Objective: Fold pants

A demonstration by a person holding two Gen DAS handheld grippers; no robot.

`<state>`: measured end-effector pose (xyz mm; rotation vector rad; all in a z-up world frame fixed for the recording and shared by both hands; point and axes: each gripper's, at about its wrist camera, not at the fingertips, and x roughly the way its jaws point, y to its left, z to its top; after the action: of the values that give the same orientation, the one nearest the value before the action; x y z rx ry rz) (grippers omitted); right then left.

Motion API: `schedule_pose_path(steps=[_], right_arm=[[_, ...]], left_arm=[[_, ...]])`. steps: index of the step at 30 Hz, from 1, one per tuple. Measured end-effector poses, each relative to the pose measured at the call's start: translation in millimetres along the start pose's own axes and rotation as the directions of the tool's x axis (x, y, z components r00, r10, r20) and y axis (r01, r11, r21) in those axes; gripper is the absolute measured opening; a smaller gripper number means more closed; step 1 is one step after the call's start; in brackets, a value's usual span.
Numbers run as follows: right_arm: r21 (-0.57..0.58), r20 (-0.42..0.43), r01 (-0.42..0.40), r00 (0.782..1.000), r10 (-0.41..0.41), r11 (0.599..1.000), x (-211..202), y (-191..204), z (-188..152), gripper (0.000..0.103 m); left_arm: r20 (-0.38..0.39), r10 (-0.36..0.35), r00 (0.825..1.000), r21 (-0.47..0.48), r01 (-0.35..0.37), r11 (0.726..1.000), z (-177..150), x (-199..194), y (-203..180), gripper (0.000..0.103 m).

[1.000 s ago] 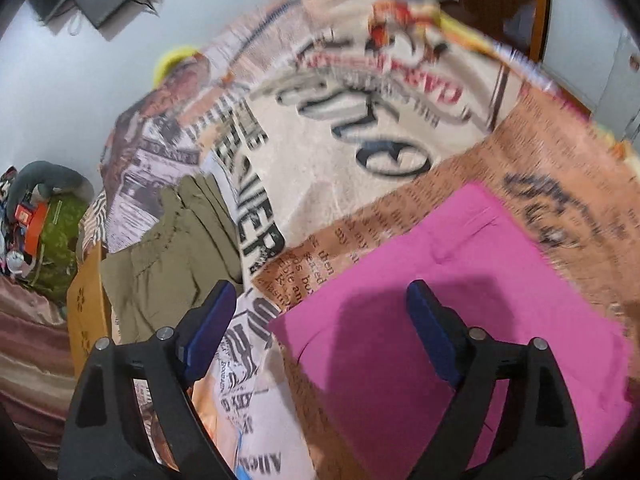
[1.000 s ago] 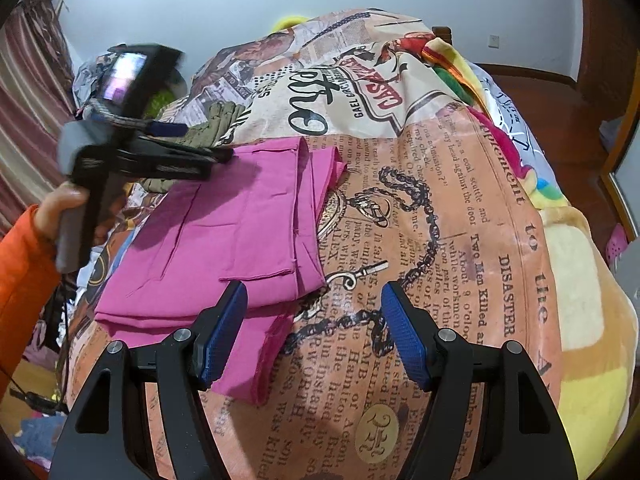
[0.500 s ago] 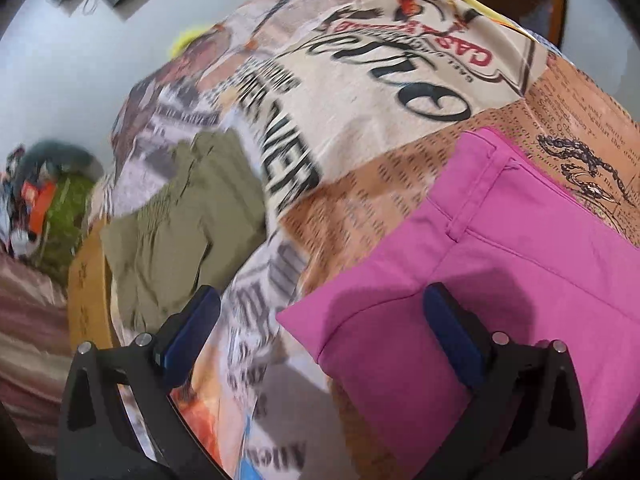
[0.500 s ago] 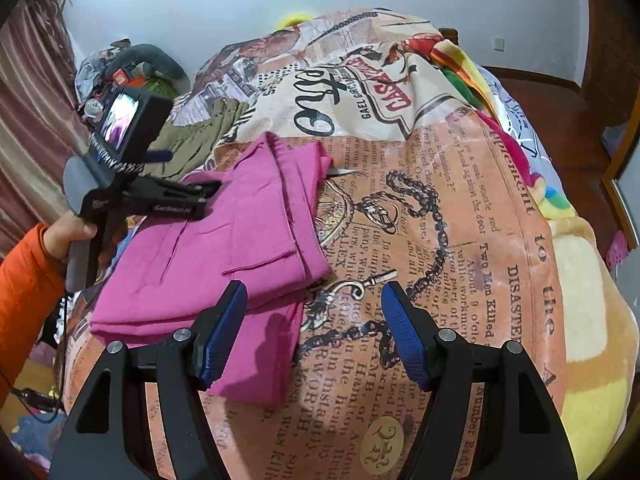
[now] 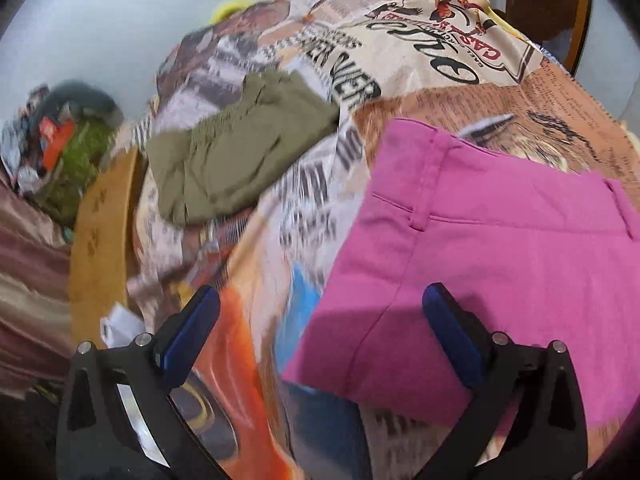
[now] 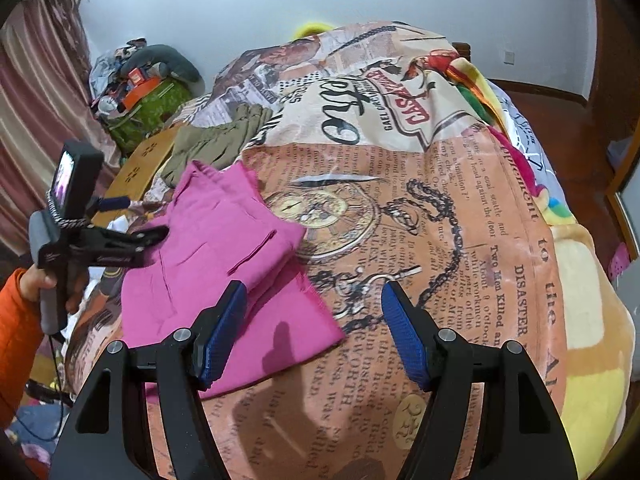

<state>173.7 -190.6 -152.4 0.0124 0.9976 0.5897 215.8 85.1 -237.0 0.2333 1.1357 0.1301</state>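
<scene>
Scene: I work two hand-held grippers over a bed (image 6: 460,240) with a newspaper-print cover. The pink pants (image 6: 224,264) lie on it, already folded into a thick stack.

Pants: From my right gripper (image 6: 308,332), the stack sits ahead and to the left, its lowest layer running under my left finger. From my left gripper (image 5: 320,332), the stack fills the space ahead and to the right, waistband end farthest from me.

Step in hand: I judge the fold is largely made and I am between grips, pulling back to tidy or finish.

How to do it well: I would come in low at a free edge, take every layer together, and lay it over flat so corners meet. The cloth is soft and will slump if I pinch only the top layer.

Left fingers: Spread as wide as they go, having just been opening. Nothing is between them; the near corner of the pants lies below the gap, untouched.

Right fingers: Held about halfway apart, empty, hovering above the bed with the pants' edge beneath the left one.

Other: An olive garment (image 5: 240,148) lies beyond the left fingers, apart from the pants.
</scene>
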Motion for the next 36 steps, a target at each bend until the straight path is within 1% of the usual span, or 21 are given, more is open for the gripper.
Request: schedule_pose_path(steps=[3,5,8,11,14,16,18,22,25,28,29,31,33,34,36], right_arm=[[-0.018,-0.005,-0.005,1.000,0.005,1.000,1,8,-1,0.066],[-0.025,-0.008,-0.008,1.000,0.007,1.000,1,11,-1,0.066],[-0.035,-0.010,-0.009,1.000,0.009,0.999,3,15,-1,0.066],[-0.039,-0.018,-0.015,1.000,0.014,0.999,5,19,-1,0.066],[-0.039,-0.030,-0.027,0.999,0.026,0.999,9,21,-1,0.066],[-0.047,-0.039,-0.036,0.999,0.034,0.998,11,24,-1,0.066],[-0.056,-0.043,-0.031,0.999,0.029,0.998,13,26,0,0.066],[-0.057,-0.047,-0.033,0.998,0.031,0.998,19,28,7,0.066],[-0.048,-0.049,-0.049,0.998,0.047,0.998,25,29,14,0.066],[-0.047,-0.059,-0.066,0.996,0.063,0.997,34,31,19,0.066],[-0.044,-0.066,-0.075,0.995,0.072,0.996,39,32,21,0.066],[-0.046,-0.085,-0.093,0.992,0.089,0.995,46,33,24,0.066],[-0.053,-0.096,-0.103,0.991,0.097,0.993,54,35,26,0.066],[-0.055,-0.105,-0.106,0.989,0.100,0.993,58,36,28,0.066],[-0.054,-0.113,-0.122,0.987,0.115,0.991,63,37,29,0.064]], left_arm=[[-0.010,-0.033,0.999,-0.044,0.033,0.998,-18,-10,5,0.103],[-0.003,-0.048,0.999,-0.053,0.047,0.997,-30,-19,2,0.103],[0.027,-0.062,0.998,-0.029,0.062,0.998,-44,-36,-9,0.103],[0.069,-0.072,0.995,0.007,0.072,0.997,-48,-48,-18,0.103],[0.076,-0.074,0.994,0.010,0.074,0.997,-45,-51,-15,0.103],[0.075,-0.091,0.993,-0.006,0.092,0.996,-41,-52,-11,0.103],[0.091,-0.106,0.990,-0.028,0.109,0.994,-37,-55,-4,0.103],[0.127,-0.099,0.987,-0.073,0.109,0.991,-25,-60,11,0.103],[0.135,-0.130,0.982,-0.109,0.145,0.983,-18,-57,23,0.103],[0.144,-0.181,0.973,-0.158,0.203,0.966,-13,-50,32,0.102],[0.141,-0.191,0.971,-0.169,0.214,0.962,-12,-48,33,0.101],[0.136,-0.206,0.969,-0.194,0.229,0.954,-9,-42,34,0.092],[0.121,-0.213,0.970,-0.205,0.234,0.950,-7,-34,33,0.078],[0.116,-0.217,0.969,-0.206,0.237,0.949,-7,-31,33,0.075],[0.104,-0.239,0.965,-0.202,0.256,0.946,-6,-25,30,0.064]])
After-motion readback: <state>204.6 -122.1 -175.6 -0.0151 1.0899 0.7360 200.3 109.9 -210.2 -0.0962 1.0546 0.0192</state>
